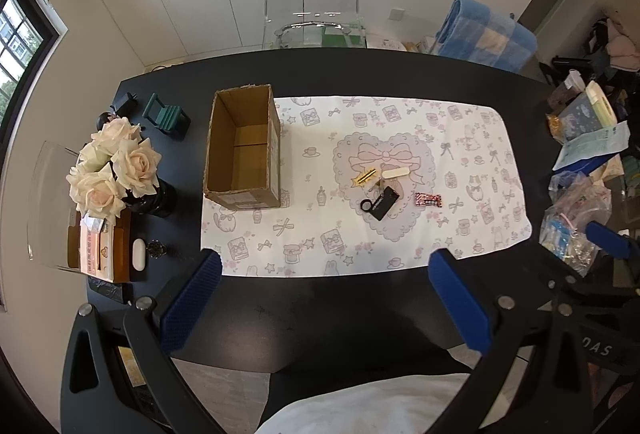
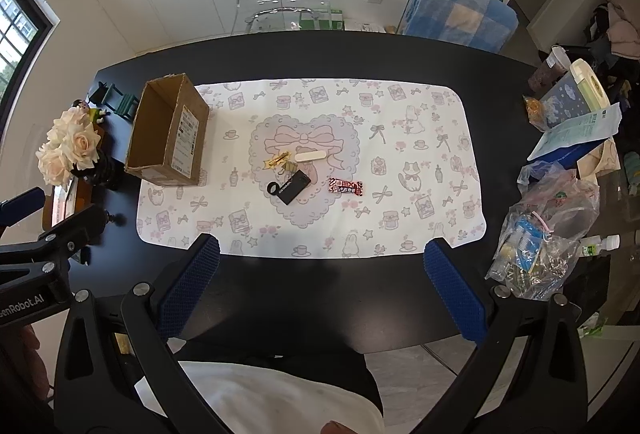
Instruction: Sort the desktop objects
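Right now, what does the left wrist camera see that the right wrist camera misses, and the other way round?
Only the left wrist view looks down into the cardboard box, which is empty, and shows the white earbud case.

Only the right wrist view shows the box's label side and a small white-capped bottle.

Both show the patterned mat with the gold clip, black USB stick and red candy, plus open blue fingers.

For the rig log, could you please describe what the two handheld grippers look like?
Both the left gripper and the right gripper have black plastic frames with triangular cut-outs, silver pivot bolts, and fingers faced with textured blue rubber pads. White lettering ending "Robot.AI" marks the left gripper's body, seen from the right wrist.
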{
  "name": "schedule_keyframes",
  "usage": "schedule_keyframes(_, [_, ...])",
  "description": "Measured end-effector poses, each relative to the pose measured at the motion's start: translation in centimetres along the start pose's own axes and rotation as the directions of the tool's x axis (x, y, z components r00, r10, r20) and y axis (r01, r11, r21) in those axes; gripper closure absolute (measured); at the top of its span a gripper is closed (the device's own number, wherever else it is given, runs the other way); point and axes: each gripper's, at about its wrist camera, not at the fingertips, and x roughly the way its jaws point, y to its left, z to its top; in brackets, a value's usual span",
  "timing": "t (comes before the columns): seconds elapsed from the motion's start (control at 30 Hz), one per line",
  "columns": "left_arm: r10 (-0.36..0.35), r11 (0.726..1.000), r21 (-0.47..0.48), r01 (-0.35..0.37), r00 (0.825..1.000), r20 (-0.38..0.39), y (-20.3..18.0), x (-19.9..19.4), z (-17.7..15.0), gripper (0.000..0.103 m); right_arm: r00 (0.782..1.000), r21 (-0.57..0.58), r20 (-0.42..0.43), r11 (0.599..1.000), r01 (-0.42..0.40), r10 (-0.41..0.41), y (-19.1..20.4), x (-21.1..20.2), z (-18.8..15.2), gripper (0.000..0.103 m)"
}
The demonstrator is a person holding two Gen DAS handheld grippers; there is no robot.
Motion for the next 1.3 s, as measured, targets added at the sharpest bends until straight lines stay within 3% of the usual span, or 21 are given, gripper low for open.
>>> schedule_keyframes(0.2, [-0.035,0.999,-0.014,0.035,0.999,0.033,0.0,0.3,-0.6,0.0,1.0,-0.004,0.004,1.0,-0.008,0.008,-0.1,-0.4,0.0,0.0])
schedule_keyframes(0.33, [-0.029,0.999,-0.028,0.029,1.0,0.009,0.4,-0.4,0.2,0.0,1.0,-0.007,0.007,1.0,-0.013,0.013,-0.2,-0.6,0.0,0.0])
schedule_keyframes(0.6, [0.048,0.999,-0.006,-0.048,0.999,-0.009,0.3,-0.3,0.2,0.0,1.0,-0.01,0.011,1.0,-0.016,0.016,-0.3,-1.1,0.0,0.0])
schedule_keyframes(0.83, [0.003,1.0,-0.017,-0.004,1.0,-0.028,0.2,0.0,-0.1,0.0,0.999,0.0,0.021,1.0,0.025,-0.025,-0.5,-1.4,0.3,0.0])
schedule_keyframes(1.3, [-0.011,1.0,-0.019,0.011,0.999,-0.031,0.3,-0.3,0.2,0.0,0.999,-0.018,0.006,0.999,-0.04,0.04,-0.7,0.0,1.7,0.0])
